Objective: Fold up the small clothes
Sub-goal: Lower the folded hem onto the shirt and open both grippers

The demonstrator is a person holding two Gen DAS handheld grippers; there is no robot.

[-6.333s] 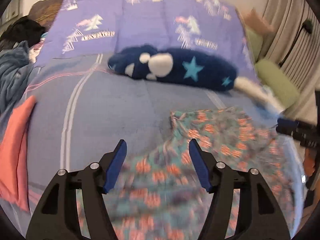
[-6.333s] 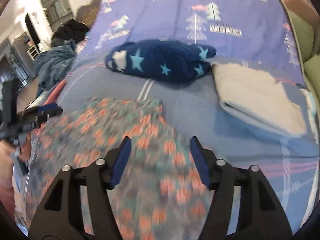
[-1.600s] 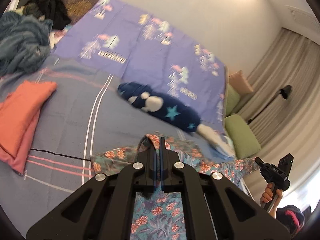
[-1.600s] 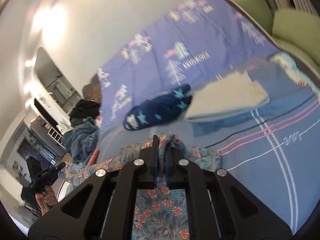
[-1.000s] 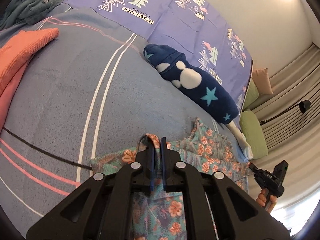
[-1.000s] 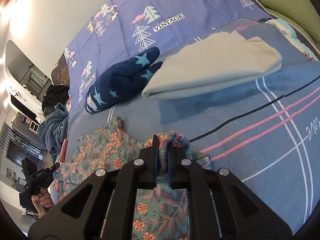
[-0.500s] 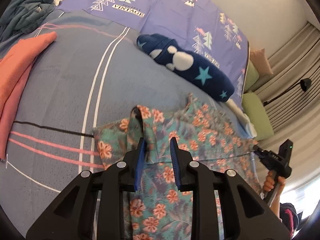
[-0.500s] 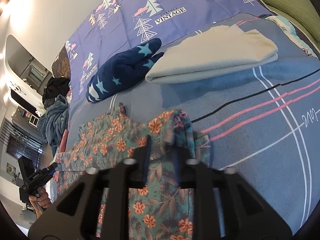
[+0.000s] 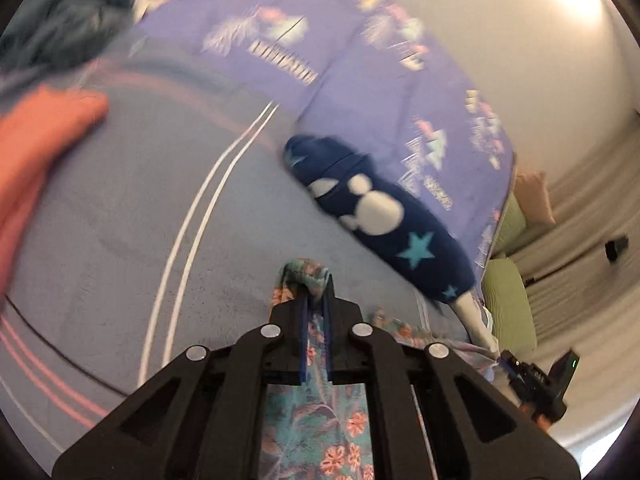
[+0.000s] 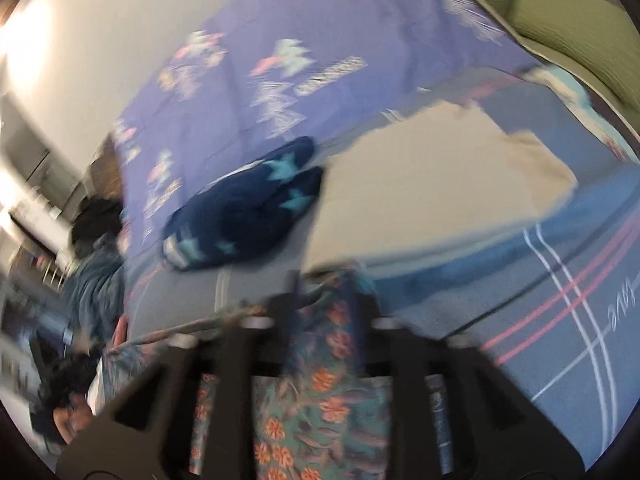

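Observation:
A teal garment with orange flowers (image 9: 320, 420) hangs from both grippers above the grey-blue bed. My left gripper (image 9: 316, 304) is shut on one bunched corner of it, the cloth poking out past the blue pads. In the right wrist view the same floral garment (image 10: 320, 392) fills the gap of my right gripper (image 10: 324, 296), which looks shut on its other corner; that view is blurred by motion. The right gripper also shows small at the lower right of the left wrist view (image 9: 536, 380).
A navy star-patterned fleece roll (image 9: 376, 216) lies ahead, also in the right wrist view (image 10: 244, 208). A folded cream cloth (image 10: 432, 184) lies to the right. A folded orange cloth (image 9: 32, 148) lies left. Green cushions (image 10: 576, 28) and a purple blanket (image 9: 320, 48) sit behind.
Half a second ago both grippers' jaws were parted with the garment laid on the bed. Now both are closed on its corners and have lifted; both views are swinging.

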